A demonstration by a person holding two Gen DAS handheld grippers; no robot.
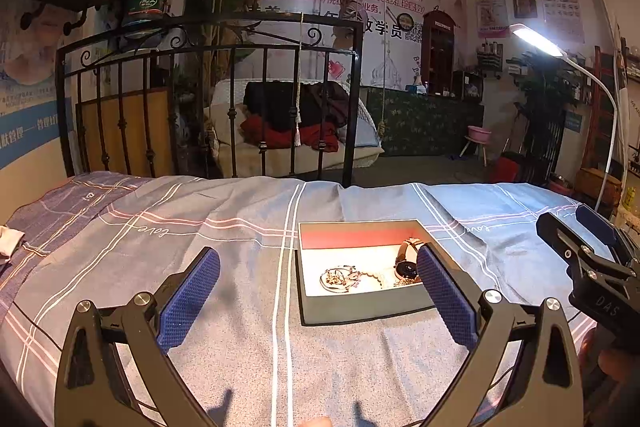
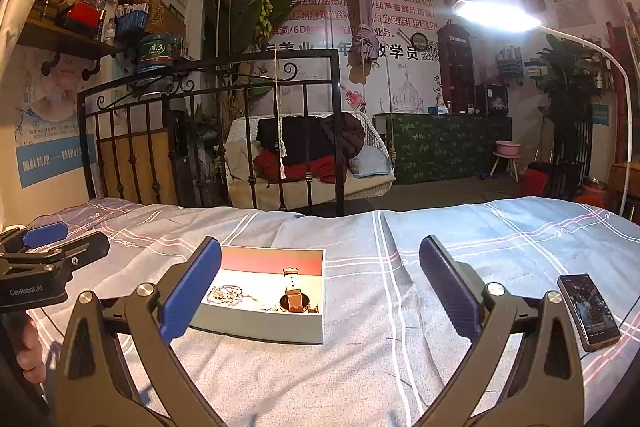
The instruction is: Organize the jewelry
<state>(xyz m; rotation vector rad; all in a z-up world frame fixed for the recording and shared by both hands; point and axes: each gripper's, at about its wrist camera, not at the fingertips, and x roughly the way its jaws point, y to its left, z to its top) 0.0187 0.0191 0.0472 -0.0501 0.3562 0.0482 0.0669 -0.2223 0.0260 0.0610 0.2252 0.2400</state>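
A shallow open box (image 1: 360, 311) with a red and white lining lies on the checked bedsheet. Inside it are a rose-gold watch (image 1: 406, 263) and a tangle of thin chains (image 1: 340, 279). My left gripper (image 1: 318, 254) is open and hovers just in front of the box, its right finger overlapping the box's right edge. In the right wrist view the same box (image 2: 260, 331) sits front left, with the watch (image 2: 295, 291) and chains (image 2: 228, 295) in it. The right gripper (image 2: 320, 243) is open, empty, and to the right of the box. Each gripper also shows in the other's view: right gripper (image 1: 572, 225), left gripper (image 2: 68, 239).
A phone (image 2: 588, 311) with a lit screen lies on the sheet at the right. A black iron bed rail (image 1: 208, 99) stands along the far edge of the bed. A white lamp (image 2: 496, 15) on a curved stem shines from the right.
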